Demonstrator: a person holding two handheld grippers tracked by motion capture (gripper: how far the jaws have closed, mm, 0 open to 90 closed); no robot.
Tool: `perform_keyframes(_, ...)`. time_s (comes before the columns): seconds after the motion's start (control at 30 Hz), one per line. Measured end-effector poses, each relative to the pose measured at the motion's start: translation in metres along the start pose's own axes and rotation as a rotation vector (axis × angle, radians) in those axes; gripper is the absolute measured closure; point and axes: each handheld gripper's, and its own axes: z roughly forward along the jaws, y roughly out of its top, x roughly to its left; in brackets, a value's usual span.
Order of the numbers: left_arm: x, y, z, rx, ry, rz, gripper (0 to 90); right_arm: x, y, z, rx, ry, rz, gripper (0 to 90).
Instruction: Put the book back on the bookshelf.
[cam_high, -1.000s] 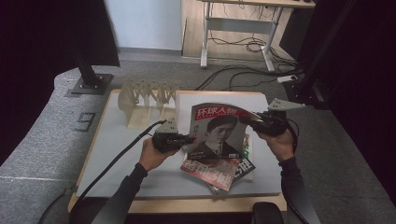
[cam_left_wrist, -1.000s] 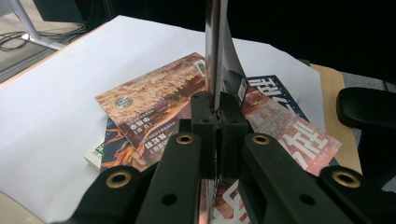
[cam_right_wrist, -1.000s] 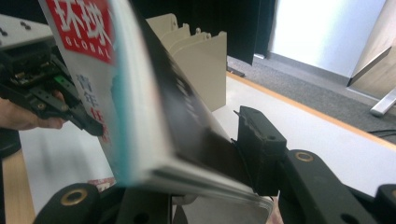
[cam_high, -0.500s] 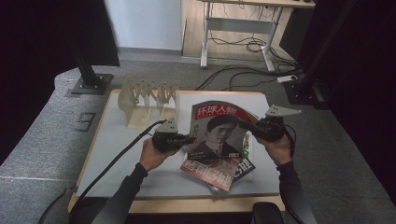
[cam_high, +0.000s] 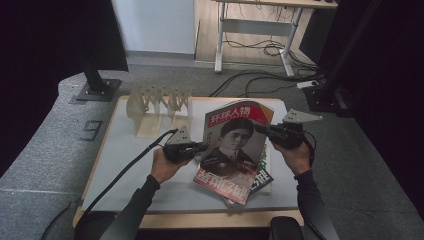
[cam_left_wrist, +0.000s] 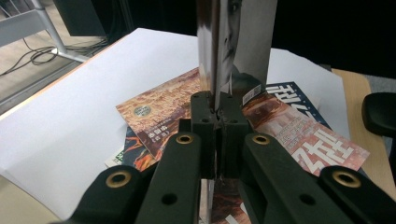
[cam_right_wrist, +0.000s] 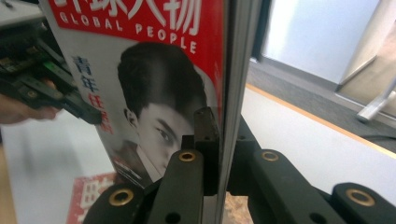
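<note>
Magazine (cam_high: 235, 137) held up off the bench (cam_high: 125, 155) between my two tongs — that is what the next move turns on. My left tongs (cam_high: 202, 146) are clamped on its left edge, and my right tongs (cam_high: 260, 128), whose jaws have just been closing, now pinch its right edge, as the right gripper view shows (cam_right_wrist: 219, 140). Its long axis runs away from me, top edge raised and tilted back, so it hangs between both hands, neither one nearer. Under it lies a loose pile of magazines (cam_high: 252, 182) — the lower edge is close over them, though I cannot tell if it touches. Beyond, at the bench's far left, stands a rack (cam_high: 157, 107), well apart, with nothing between.
</note>
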Motion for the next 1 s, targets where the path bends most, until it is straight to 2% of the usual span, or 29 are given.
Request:
perform_keyframes(0.1,-0.001,0.0,0.0,0.006,-0.008,0.002,86.1,0.001,-0.002,-0.003,-0.005,0.01,-0.007,84.8)
perform_keyframes(0.13,0.0,0.001,0.0,0.002,-0.03,-0.01,84.9,0.002,-0.002,-0.003,-0.005,0.011,-0.015,84.9)
perform_keyframes(0.2,0.0,0.001,0.001,-0.002,-0.034,-0.014,82.6,0.002,-0.002,-0.003,-0.006,0.016,-0.018,84.9)
perform_keyframes(0.23,0.001,0.002,0.002,-0.014,-0.051,-0.031,78.6,0.003,-0.002,-0.003,-0.01,0.02,-0.02,85.0)
perform_keyframes(0.3,0.0,0.004,0.005,-0.01,-0.053,-0.026,76.5,0.004,-0.002,-0.002,-0.012,0.021,-0.024,85.1)
perform_keyframes(0.53,-0.002,0.018,0.011,0.012,-0.029,-0.007,76.1,0.002,-0.004,-0.004,-0.016,0.023,-0.021,85.0)
perform_keyframes(0.67,0.001,0.023,0.01,0.018,-0.039,-0.023,73.2,0.001,-0.004,-0.004,-0.02,0.025,-0.015,84.8)
perform_keyframes(0.77,0.005,0.031,0.005,-0.005,-0.041,-0.046,72.0,0.001,-0.004,-0.004,-0.017,0.03,-0.014,84.1)
perform_keyframes(0.9,0.008,0.041,0.0,-0.013,-0.03,-0.046,72.4,0.001,-0.004,-0.004,-0.013,0.03,-0.011,83.3)
perform_keyframes(0.97,0.008,0.052,-0.006,-0.012,-0.015,-0.035,74.8,0.0,-0.003,-0.003,-0.013,0.027,-0.009,82.8)
perform_keyframes(1.0,0.008,0.052,-0.006,-0.012,-0.015,-0.035,76.8,0.0,-0.003,-0.003,-0.013,0.027,-0.009,82.8)
